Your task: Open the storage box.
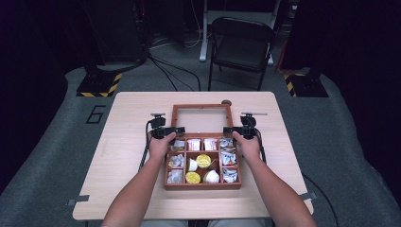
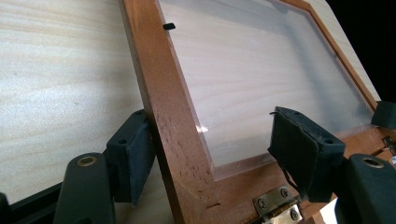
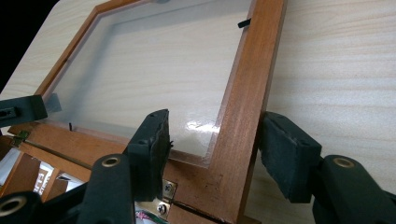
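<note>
So the wooden box (image 1: pixel 202 163) sits a bit toward the near edge of the surface (image 1: pixel 127 142), about centred between its left and right edges. Its lid (image 1: pixel 202 118) is flipped all the way back and lies flat on the surface behind the box, toward the far edge. The lid is a wooden frame with a clear pane (image 2: pixel 261 88), and the light wood grain shows right through it.

The left gripper (image 1: pixel 166 132) is at the lid's near-left corner. In the left gripper view its jaws straddle the left rail of the frame: one pad sits just outside the rail and looks to be touching or nearly touching it, while the other hangs over the pane, well off the wood. So the jaws are released there, not clamped. A brass hinge (image 2: pixel 276 205) shows right below.

The right gripper (image 1: pixel 236 130) is at the near-right corner, same deal mirrored. In the right gripper view its jaws bracket the right rail, with a visible gap on the outer side, so they look released too.

Inside, the box is split into compartments: small sachets (image 1: pixel 228 157) around the sides, and round little cups (image 1: pixel 204 161) with yellow and white tops in the middle.
</note>
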The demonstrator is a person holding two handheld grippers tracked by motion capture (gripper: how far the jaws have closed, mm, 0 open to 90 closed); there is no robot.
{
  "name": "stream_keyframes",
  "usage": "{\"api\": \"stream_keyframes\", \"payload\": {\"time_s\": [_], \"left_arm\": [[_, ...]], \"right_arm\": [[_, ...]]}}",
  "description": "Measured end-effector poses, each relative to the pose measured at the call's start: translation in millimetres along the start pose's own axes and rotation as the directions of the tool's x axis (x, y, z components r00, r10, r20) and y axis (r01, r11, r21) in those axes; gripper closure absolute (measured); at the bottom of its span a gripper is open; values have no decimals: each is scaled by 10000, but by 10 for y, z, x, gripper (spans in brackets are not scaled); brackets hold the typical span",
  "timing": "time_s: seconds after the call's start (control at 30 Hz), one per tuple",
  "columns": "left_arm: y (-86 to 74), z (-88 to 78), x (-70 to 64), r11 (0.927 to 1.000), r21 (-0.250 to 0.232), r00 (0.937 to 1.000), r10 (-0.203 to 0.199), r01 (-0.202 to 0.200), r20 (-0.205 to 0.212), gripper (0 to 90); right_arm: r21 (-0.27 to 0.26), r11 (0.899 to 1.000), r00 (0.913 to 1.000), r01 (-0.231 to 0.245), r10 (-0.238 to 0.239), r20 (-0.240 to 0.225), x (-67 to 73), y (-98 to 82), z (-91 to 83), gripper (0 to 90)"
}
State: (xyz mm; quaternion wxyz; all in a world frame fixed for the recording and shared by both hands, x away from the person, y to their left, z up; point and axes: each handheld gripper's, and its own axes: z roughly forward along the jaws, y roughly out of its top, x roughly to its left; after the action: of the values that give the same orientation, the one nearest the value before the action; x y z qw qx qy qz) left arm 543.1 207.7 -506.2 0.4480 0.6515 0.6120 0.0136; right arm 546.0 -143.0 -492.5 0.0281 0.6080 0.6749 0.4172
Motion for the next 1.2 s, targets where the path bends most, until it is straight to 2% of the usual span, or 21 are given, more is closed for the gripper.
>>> {"api": "stream_keyframes", "payload": {"time_s": [0.1,0.17,0.2,0.23,0.27,0.3,0.33,0.4,0.53,0.57,0.8,0.83,0.9,0.93,0.97,1.03,1.07,1.1,1.13,1.17,1.2], "left_arm": [[-3,1,3,9999,31,9999,-114,114,10,321],[-4,3,13,9996,83,9996,-261,260,55,321],[-5,1,20,9995,100,9995,-299,298,108,322],[-4,-2,22,9997,98,9997,-228,227,73,326],[-5,-1,21,9997,74,9997,-222,222,69,325],[-6,0,21,9997,78,9997,-242,242,63,325],[-6,0,21,9997,78,9997,-242,242,63,325],[-7,-5,16,9995,77,9995,-304,304,-4,326],[-3,-17,24,9992,123,9993,-375,375,22,339],[2,-33,26,9994,78,9994,-324,325,-130,341],[53,-188,68,9990,-125,9991,-427,426,-33,343],[57,-258,58,9997,-132,9998,-195,195,-54,343],[57,-328,27,9999,-97,9999,-28,27,-147,343],[59,-372,8,9997,-102,9996,216,-218,-182,343],[59,-372,8,9997,-102,9996,216,-218,-182,343],[67,-488,-33,9986,-213,9987,483,-487,-174,346],[67,-488,-33,9986,-213,9987,483,-487,-174,346],[79,-570,-56,9985,-317,9990,442,-445,-110,347],[79,-570,-56,9985,-317,9990,442,-445,-110,350],[81,-682,-85,9977,-478,9988,490,-488,23,354],[73,-728,-106,9973,-553,9988,491,-485,84,357]], "right_arm": [[-45,10000,10000,49,-49,-28,-13,-1,7,429],[67,9996,9997,-262,262,18,-6,-3,6,421],[-31,9999,9999,108,-108,125,-10,-4,11,443],[-123,9981,9973,598,-592,440,29,-3,-3,457],[-149,9930,9907,1169,-1155,717,68,2,-9,458],[-67,9902,9856,1394,-1381,971,117,1,-16,449],[-67,9902,9856,1394,-1381,971,117,1,-16,449],[105,9945,9904,1043,-1048,900,139,19,-20,417],[44,9965,9934,835,-836,791,113,20,-22,409],[49,9971,9939,757,-759,800,119,19,-35,402],[-241,9927,9905,1179,-1158,740,161,8,-138,396],[-400,9882,9871,1479,-1450,684,176,-6,-164,395],[-344,9837,9826,1767,-1743,646,229,-26,-216,387],[-370,9815,9808,1877,-1852,609,255,-37,-238,387],[-370,9815,9808,1877,-1852,609,255,-37,-238,387],[-451,9695,9700,2407,-2388,451,412,-80,-341,387],[-451,9695,9700,2407,-2388,451,412,-80,-341,387],[-401,9613,9620,2726,-2716,294,506,-110,-388,386],[-401,9613,9620,2726,-2716,294,506,-110,-388,386],[-370,9513,9520,3061,-3058,157,593,-141,-431,386],[-383,9491,9499,3126,-3123,130,627,-156,-450,386]]}}
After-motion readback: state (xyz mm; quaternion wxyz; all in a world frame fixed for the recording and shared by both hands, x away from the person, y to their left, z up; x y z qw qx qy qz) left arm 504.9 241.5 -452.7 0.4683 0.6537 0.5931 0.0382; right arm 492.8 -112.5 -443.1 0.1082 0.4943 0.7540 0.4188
